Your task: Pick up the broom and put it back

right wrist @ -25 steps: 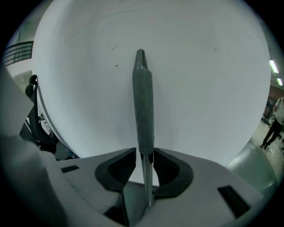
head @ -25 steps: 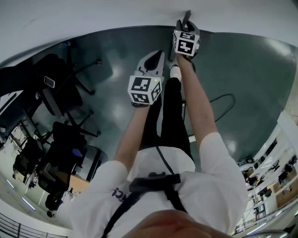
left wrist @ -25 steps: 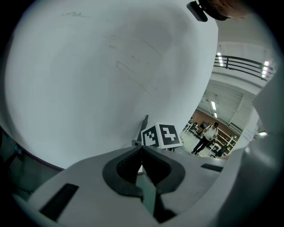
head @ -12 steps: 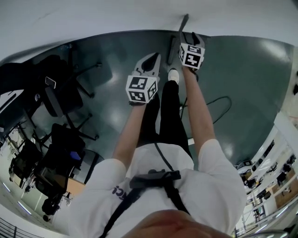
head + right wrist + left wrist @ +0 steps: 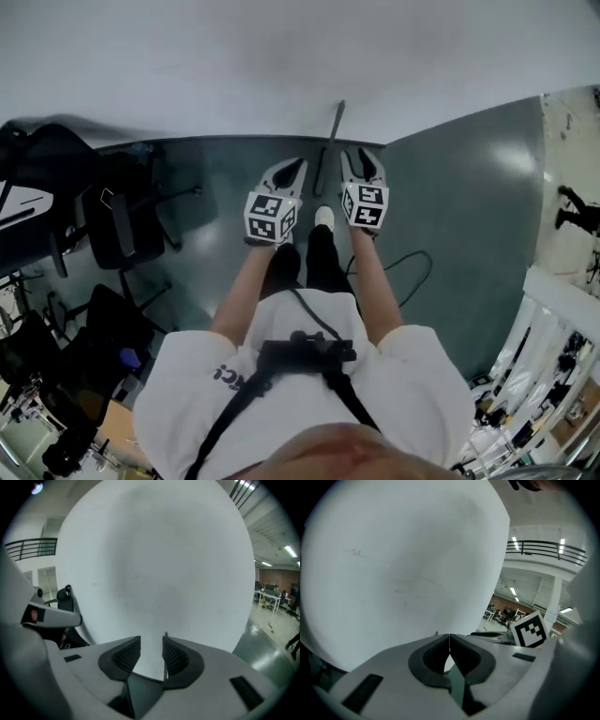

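The broom (image 5: 330,141) leaned against the white wall (image 5: 281,56), its dark handle rising from the floor edge; its lower end showed between the two grippers in the head view, and neither touched it. The right gripper (image 5: 361,157), just right of the handle, had its jaws parted and closing with nothing between them (only bare wall showed through the gap in its own view (image 5: 151,653)). The left gripper (image 5: 296,167), just left of the handle, was clenched with its pads meeting and nothing held (image 5: 449,651). Below them a white shoe (image 5: 324,217) stood on the grey-green floor (image 5: 450,206). A dark cable (image 5: 412,272) looped to the right, and black office chairs (image 5: 117,220) stood well to the left.
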